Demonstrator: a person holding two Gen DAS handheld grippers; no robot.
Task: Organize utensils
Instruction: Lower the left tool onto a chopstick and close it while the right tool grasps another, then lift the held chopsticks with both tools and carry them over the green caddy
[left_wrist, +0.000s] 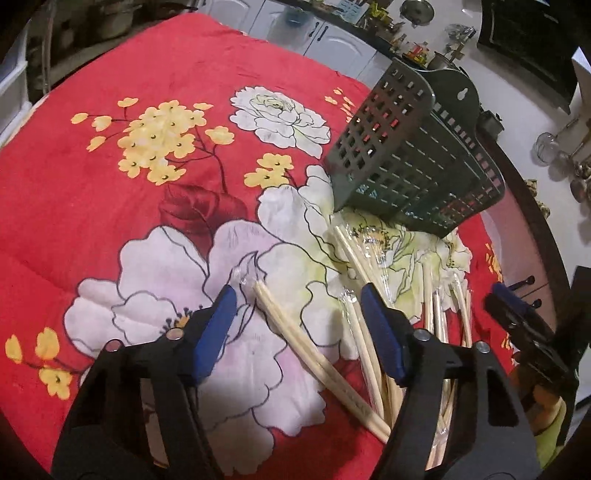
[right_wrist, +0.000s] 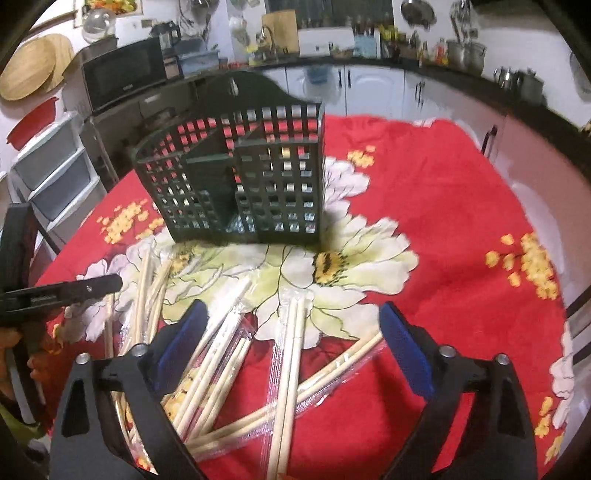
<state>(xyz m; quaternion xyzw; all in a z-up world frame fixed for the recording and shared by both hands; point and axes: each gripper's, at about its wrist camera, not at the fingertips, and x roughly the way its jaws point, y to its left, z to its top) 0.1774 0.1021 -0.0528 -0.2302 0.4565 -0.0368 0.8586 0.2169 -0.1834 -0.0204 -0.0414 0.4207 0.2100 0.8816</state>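
Nothing looked sorted yet: the caddy (right_wrist: 236, 177) stood empty on the red cloth (right_wrist: 443, 229), wrapped chopsticks (right_wrist: 291, 369) strewn just before it. The left gripper (left_wrist: 299, 328) and right gripper (right_wrist: 291, 354) both gaped over the sticks, clamping nothing; every pair remained to load

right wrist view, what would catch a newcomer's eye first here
The bright red flowered cloth fills the table. A dark green slotted utensil holder stands upright toward its far side, empty as far as shows. In front of it, wrapped wooden chopsticks lie scattered, crossing each other, under the right gripper, whose jaws stand apart.
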